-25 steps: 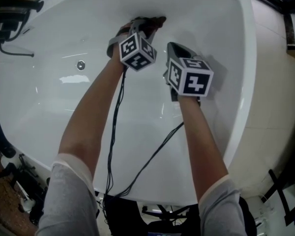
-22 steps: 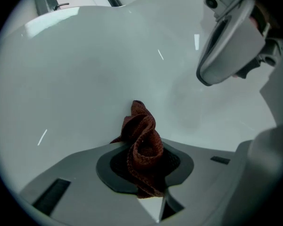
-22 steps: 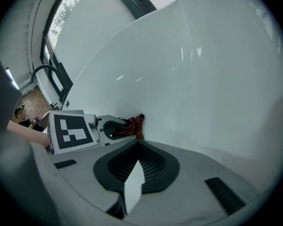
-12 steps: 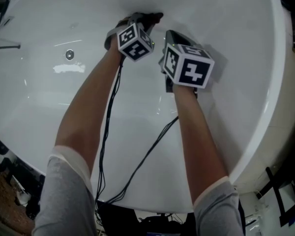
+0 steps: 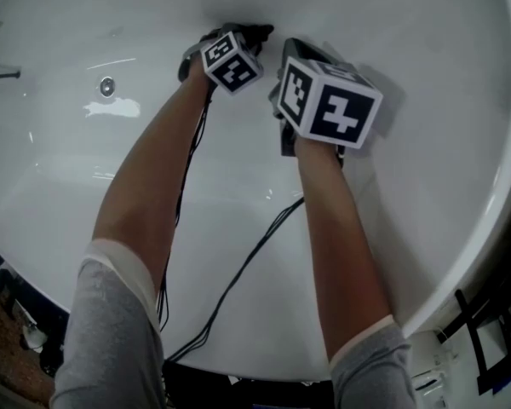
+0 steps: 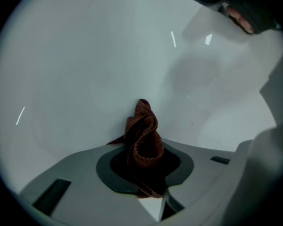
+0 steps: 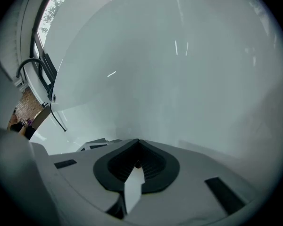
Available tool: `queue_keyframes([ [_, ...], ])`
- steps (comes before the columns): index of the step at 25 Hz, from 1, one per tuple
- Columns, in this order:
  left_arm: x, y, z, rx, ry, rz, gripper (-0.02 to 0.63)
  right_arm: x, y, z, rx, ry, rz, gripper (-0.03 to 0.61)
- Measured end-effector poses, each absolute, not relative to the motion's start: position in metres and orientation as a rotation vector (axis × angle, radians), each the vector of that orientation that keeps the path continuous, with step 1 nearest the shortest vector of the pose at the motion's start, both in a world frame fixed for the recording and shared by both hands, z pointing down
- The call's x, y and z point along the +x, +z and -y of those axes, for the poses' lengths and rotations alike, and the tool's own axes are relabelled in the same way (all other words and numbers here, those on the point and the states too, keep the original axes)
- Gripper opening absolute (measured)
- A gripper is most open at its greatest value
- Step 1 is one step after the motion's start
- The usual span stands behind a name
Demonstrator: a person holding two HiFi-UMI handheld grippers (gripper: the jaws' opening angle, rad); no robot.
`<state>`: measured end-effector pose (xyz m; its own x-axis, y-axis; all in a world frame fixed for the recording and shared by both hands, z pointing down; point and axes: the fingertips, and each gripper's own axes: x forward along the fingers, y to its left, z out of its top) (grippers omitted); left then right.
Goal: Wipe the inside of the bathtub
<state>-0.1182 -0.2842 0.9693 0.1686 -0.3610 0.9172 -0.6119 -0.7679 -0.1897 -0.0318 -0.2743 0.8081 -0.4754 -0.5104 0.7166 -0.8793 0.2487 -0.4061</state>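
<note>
The white bathtub (image 5: 426, 83) fills the head view, and both arms reach down into it. My left gripper (image 5: 249, 36) is shut on a dark red-brown cloth (image 5: 260, 31), which it presses against the tub's far inner wall. In the left gripper view the bunched cloth (image 6: 143, 136) stands out of the shut left gripper (image 6: 146, 171) and touches the white wall. My right gripper (image 5: 291, 51) hovers just to the right of it. Seen in its own view, the right gripper (image 7: 137, 166) is shut with nothing in it and faces bare wall (image 7: 188, 79).
A round chrome overflow fitting (image 5: 107, 84) sits on the tub's left inner wall, and a faucet (image 7: 29, 68) rises at that rim. Black cables (image 5: 238, 271) trail from the grippers over the near rim. Dark stands (image 5: 485, 331) are on the floor at right.
Both grippers have slid slightly toward the tub's far wall, the cloth still clamped in the left one. The right gripper's cube has come closer to the head camera.
</note>
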Motion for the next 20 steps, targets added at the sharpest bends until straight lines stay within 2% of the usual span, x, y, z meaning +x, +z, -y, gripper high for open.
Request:
queue_keyframes([
  [10, -0.107, 0.989, 0.254, 2.224, 1.642, 0.82, 0.087, -0.03, 0.814, 0.265, 1.25, 1.136, 2.082, 0.011],
  [20, -0.075, 0.991, 0.175, 2.248, 1.618, 0.693, 0.086, -0.034, 0.78, 0.272, 1.231, 1.151, 2.157, 0.011],
])
